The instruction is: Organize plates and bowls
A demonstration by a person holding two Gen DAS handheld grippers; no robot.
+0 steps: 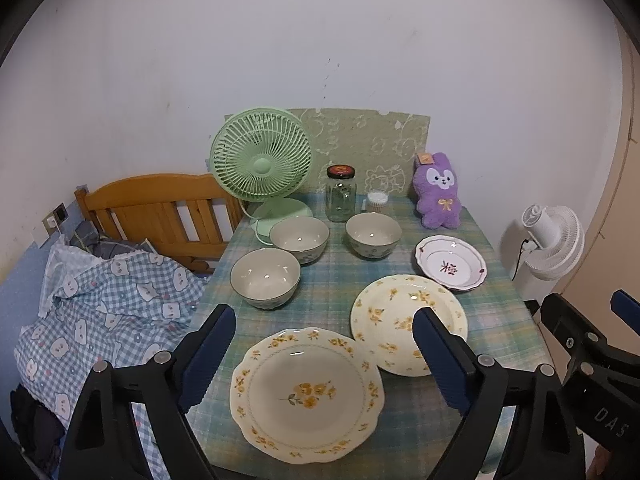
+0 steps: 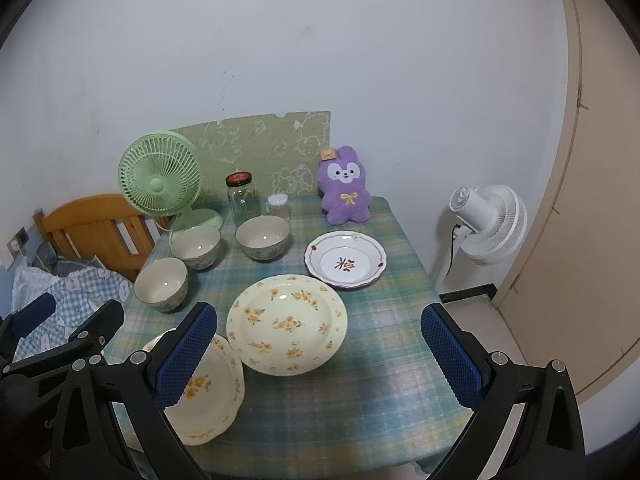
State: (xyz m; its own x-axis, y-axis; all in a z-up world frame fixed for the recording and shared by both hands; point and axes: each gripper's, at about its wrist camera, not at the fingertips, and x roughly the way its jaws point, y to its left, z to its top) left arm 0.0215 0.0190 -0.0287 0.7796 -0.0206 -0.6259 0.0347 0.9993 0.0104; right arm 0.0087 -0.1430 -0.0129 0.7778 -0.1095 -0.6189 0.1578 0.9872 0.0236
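Note:
Three plates lie on the checked table: a scalloped yellow-flower plate at the front, a round yellow-flower plate in the middle, and a white plate with a maroon motif behind it. Three grey-beige bowls stand at the back left; they also show in the right wrist view. My left gripper is open above the front plate. My right gripper is open above the table's front, empty.
At the back stand a green desk fan, a glass jar, a small cotton-swab box and a purple plush. A bed with checked bedding lies left. A white fan stands on the floor right.

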